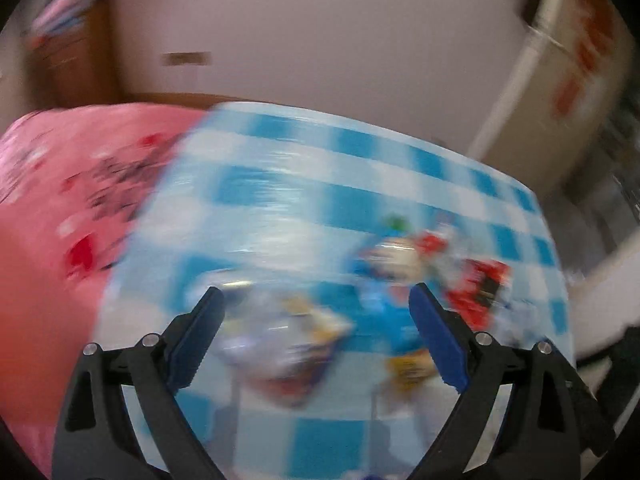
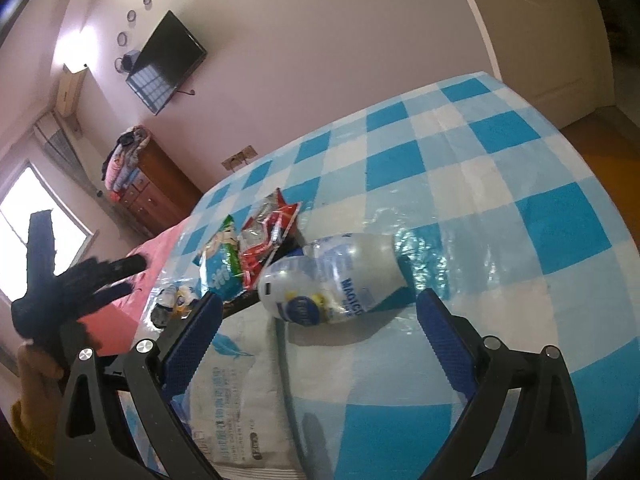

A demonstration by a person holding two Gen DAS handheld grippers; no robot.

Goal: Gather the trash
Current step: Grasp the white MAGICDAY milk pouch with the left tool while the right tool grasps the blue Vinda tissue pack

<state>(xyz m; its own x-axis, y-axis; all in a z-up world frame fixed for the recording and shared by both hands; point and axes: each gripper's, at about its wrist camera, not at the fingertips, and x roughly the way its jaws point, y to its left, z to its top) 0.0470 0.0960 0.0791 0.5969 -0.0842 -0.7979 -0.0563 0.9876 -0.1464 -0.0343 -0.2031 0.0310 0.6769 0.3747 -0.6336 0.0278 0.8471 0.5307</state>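
In the right wrist view a clear plastic bottle [image 2: 336,276] lies on its side on the blue-and-white checked tablecloth [image 2: 500,168]. My right gripper [image 2: 320,304] is open, just short of the bottle, nothing between its fingers. Behind the bottle lie a red-and-clear wrapper [image 2: 266,236] and a green-and-white packet [image 2: 220,264]. A white printed bag [image 2: 236,396] lies flat near the left finger. The left wrist view is badly blurred. My left gripper [image 1: 316,300] is open above the cloth [image 1: 320,168], with blurred wrappers [image 1: 288,344] and a red packet [image 1: 476,292] beyond it.
A pink cloth [image 1: 60,208] covers the surface left of the table. A gloved hand holds the other gripper at the left of the right wrist view [image 2: 68,284]. A wooden dresser [image 2: 148,188], a wall TV [image 2: 164,60] and a white door [image 2: 540,40] stand beyond.
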